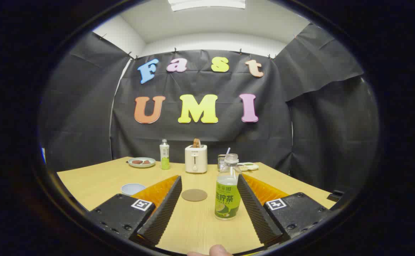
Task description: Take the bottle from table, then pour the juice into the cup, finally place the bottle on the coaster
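Tool [209, 177] spread wide; clear plastic bottle [227, 192] beside right ribbed finger; round coaster [194, 195].

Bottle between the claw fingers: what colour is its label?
Green, with a lime picture, on the bottle; clearest in the gripper view.

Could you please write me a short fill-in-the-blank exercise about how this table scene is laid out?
1. The open gripper has the uncapped bottle close to its ____ finger.
2. The round coaster lies to the ____ of that bottle.
3. Something sticks up from the ____ at the table's far side.

Missing words: right; left; toaster
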Demonstrator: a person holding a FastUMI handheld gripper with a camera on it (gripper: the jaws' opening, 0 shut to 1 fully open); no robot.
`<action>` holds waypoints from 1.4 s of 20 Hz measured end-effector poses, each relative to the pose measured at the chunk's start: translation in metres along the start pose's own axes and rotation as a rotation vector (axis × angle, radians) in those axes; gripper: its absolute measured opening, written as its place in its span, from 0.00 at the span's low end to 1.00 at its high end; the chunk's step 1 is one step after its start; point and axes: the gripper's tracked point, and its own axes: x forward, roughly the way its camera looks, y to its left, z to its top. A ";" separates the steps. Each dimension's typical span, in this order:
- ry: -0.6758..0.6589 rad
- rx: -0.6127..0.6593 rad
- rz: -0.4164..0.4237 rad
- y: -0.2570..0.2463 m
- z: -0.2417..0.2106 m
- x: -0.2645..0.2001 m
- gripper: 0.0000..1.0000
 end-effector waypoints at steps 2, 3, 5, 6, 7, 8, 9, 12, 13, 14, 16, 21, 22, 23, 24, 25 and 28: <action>-0.004 -0.002 -0.001 0.001 0.000 -0.001 1.00; -0.003 -0.003 -0.001 0.000 0.000 -0.001 1.00; -0.005 -0.004 0.000 0.001 0.001 -0.001 1.00; -0.008 -0.003 0.001 0.001 0.002 -0.001 1.00; -0.008 -0.004 0.002 0.002 0.001 -0.001 1.00; -0.010 -0.006 0.005 0.003 0.001 -0.001 1.00; -0.010 -0.008 0.008 0.003 0.002 -0.001 1.00; -0.014 -0.021 0.014 0.006 0.004 -0.002 1.00; -0.013 -0.025 0.016 0.007 0.004 0.000 1.00; -0.010 -0.027 0.017 0.008 0.004 0.001 1.00; -0.014 -0.024 0.017 0.008 0.005 0.002 1.00; 0.001 -0.025 0.023 0.009 0.002 0.004 1.00; 0.000 -0.026 0.024 0.009 0.003 0.005 1.00; 0.000 -0.026 0.026 0.010 0.002 0.004 1.00; 0.001 -0.025 0.027 0.009 0.002 0.004 1.00; 0.000 -0.025 0.028 0.009 0.002 0.004 1.00; 0.000 -0.019 0.030 0.005 0.003 0.004 1.00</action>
